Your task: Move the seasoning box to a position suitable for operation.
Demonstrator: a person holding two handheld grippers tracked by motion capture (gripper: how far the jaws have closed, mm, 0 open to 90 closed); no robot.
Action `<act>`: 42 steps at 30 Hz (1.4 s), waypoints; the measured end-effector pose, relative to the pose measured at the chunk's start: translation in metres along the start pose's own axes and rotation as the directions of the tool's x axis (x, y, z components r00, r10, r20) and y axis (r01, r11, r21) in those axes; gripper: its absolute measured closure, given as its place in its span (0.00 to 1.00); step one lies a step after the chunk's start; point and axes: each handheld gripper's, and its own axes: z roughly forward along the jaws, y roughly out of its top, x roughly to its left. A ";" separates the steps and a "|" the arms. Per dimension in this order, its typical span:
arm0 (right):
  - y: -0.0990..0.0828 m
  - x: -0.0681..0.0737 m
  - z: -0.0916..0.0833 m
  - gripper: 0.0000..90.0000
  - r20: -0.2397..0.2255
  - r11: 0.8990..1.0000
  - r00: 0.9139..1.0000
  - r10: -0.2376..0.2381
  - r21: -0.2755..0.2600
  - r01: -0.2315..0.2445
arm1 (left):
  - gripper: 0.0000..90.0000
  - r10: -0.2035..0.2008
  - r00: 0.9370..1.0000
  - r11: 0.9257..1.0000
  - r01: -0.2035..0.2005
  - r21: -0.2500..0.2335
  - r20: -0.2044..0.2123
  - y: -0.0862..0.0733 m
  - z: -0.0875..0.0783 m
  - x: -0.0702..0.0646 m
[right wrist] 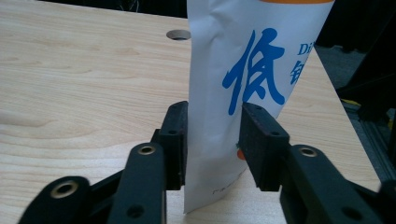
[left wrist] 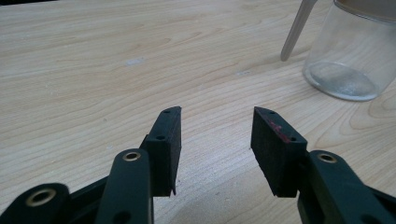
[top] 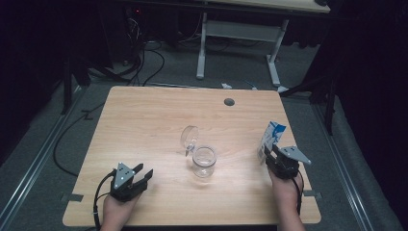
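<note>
Near the wooden counter's [top: 144, 120] right edge, the right tool [right wrist: 212, 140] grips an upright white blue-lettered pouch [right wrist: 252, 60]; the left tool [left wrist: 215, 140] gapes empty.

one glass jar [top: 204, 162], one pouch [top: 271, 136], perhaps one lid [top: 189, 136]

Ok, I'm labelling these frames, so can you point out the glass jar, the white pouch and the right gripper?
glass jar [top: 204, 161], high view, on its clear side wall.
white pouch [right wrist: 252, 51], right gripper view, on its printed front, by the blue character.
right gripper [right wrist: 212, 140], right gripper view, midway between its fingertips, which close on the pouch.
</note>
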 end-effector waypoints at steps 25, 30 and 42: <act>-0.014 -0.028 -0.016 0.81 -0.082 0.999 0.996 0.046 -0.013 -0.048 | 0.59 -0.004 1.000 1.000 0.004 0.009 0.003 -0.001 0.001 0.000; -0.009 -0.027 -0.009 0.69 -0.081 0.999 0.995 0.051 -0.005 -0.051 | 0.58 -0.013 1.000 1.000 0.013 0.013 0.012 -0.001 0.001 0.002; -0.006 -0.032 -0.001 0.64 -0.080 0.999 0.996 0.027 -0.015 -0.029 | 0.57 -0.012 1.000 1.000 0.012 0.021 0.017 -0.002 0.002 0.002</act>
